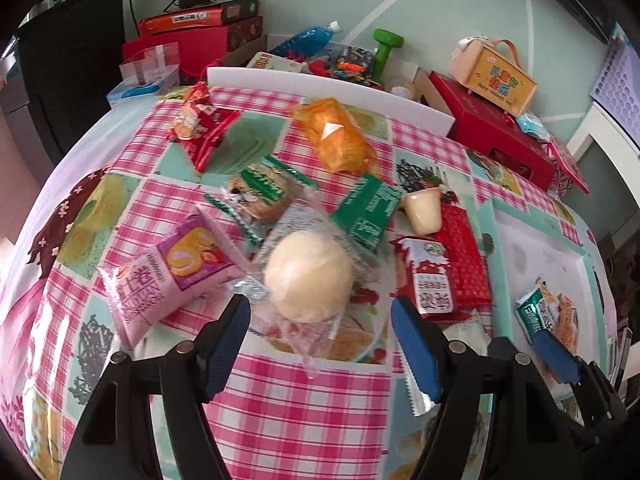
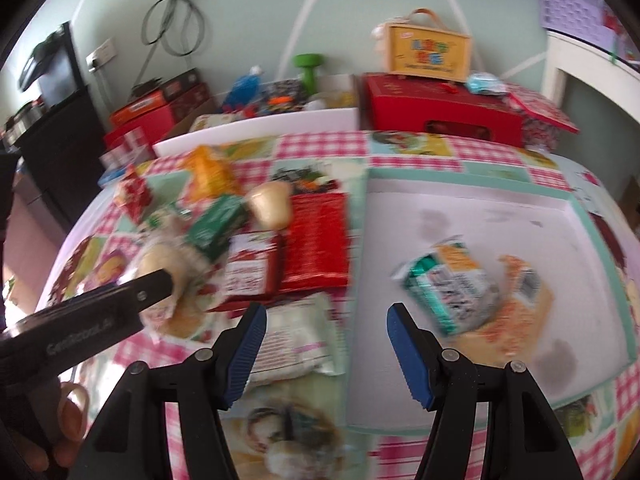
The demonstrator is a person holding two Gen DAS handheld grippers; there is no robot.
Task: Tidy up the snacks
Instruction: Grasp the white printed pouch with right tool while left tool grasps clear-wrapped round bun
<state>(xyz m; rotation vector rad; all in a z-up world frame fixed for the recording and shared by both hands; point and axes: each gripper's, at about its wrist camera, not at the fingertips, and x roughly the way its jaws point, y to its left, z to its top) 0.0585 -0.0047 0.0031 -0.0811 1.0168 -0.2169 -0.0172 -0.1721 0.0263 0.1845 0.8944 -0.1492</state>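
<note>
- Far left on the bench (image 1: pixel 280 420), the pink roll-cake packet (image 1: pixel 168 276) lies slantwise, just outside the left gripper (image 1: pixel 320 344) and beyond its left finger.
- Next along, the pale round bun in clear wrap (image 1: pixel 308 276) sits dead ahead of the left gripper, right off the fingertips and centred in the gap. Its fingers are released, nothing between them, wide enough to straddle the bun.
- The bun is round, so there's no long axis to line up with; only the loose wrapper tail trails back toward the fingers.
- Moving right, the red-and-white packet (image 1: pixel 434 280) lies lengthwise just past the left gripper's right finger.
- Further right, the right gripper (image 2: pixel 326 344) hangs over the border between the snack pile and the white tray (image 2: pixel 460 200); fingers apart, empty.
- In the tray, the green-and-orange packet (image 2: pixel 452 280) rests off its right finger.
- My read: the left hand is nearer the bun and takes it.
</note>
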